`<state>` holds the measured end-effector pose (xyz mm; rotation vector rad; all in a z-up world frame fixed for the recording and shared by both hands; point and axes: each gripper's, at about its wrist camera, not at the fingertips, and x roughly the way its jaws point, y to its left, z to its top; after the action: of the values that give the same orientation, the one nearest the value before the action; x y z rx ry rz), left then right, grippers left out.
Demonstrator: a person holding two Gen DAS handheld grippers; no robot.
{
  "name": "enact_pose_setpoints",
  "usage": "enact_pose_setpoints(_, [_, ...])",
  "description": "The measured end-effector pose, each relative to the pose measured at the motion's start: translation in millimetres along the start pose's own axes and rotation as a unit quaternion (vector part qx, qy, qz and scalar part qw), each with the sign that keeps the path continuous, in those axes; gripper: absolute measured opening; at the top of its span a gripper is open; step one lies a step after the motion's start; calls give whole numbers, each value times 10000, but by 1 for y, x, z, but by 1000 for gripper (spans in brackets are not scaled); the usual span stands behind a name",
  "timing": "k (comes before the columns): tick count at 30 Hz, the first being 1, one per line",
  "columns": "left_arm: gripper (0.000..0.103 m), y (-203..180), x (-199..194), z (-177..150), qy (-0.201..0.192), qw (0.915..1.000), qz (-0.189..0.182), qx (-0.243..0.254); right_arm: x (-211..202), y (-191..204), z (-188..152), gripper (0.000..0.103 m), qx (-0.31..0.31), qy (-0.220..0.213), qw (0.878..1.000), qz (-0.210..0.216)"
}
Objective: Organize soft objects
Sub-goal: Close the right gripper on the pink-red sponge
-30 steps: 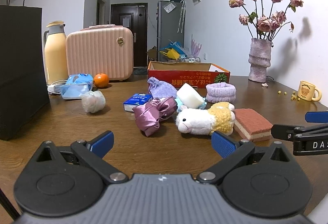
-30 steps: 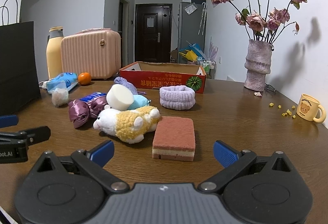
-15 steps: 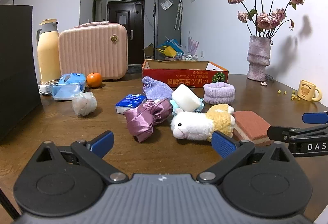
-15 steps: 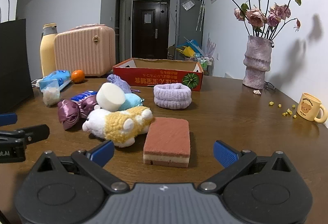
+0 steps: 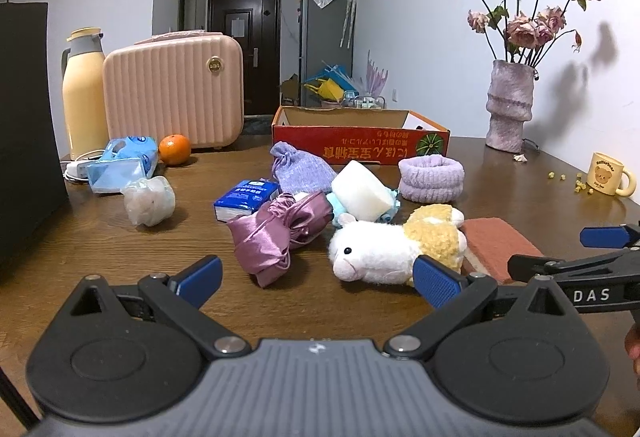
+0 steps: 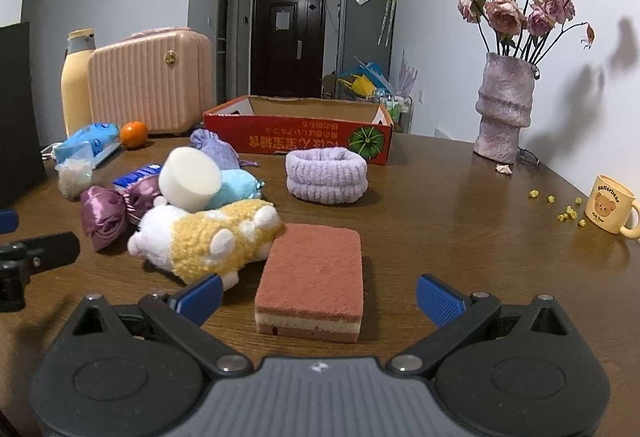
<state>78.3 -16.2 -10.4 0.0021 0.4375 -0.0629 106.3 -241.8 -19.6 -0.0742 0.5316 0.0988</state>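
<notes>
— Starting at the bottom of each frame: how do the tongs stand?

— Both spread wide, holding nothing. The left gripper (image 5: 316,275) sits low in its view, with the purple satin bow (image 5: 280,235) and the plush sheep (image 5: 394,247) just past its blue tips. The right gripper (image 6: 318,295) frames the brown sponge (image 6: 314,271), which lies flat between its fingers without touching them.

— And the other soft things?

— Mid-frame, clustered on the wooden table (image 6: 460,213): a white foam block (image 6: 190,179) leaning on a light blue plush (image 6: 234,187), a lilac drawstring pouch (image 5: 302,169), and a lilac headband (image 6: 326,175) set slightly apart.

— The box?

— A red cardboard box (image 6: 300,135), open, stands behind them, center frame.
</notes>
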Motion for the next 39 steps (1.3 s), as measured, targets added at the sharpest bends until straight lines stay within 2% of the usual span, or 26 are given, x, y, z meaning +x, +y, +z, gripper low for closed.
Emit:
enact_pose_setpoints(17, [103,-5,26,2,347,9993,98,-24,60,1,5,102,-121,535,9985,39])
enact_pose_setpoints(23, [103,-7,33,1,437,9990,108,-10,67,-1,3,95,-23,634,9979,138])
enact_pose_setpoints(29, [103,-9,34,1,462,9989,110,20,70,-6,2,69,122,694,9974,180])
enact_pose_setpoints(39, [103,-18,34,6,500,9986,80,133,65,-12,2,69,247,535,9979,257])
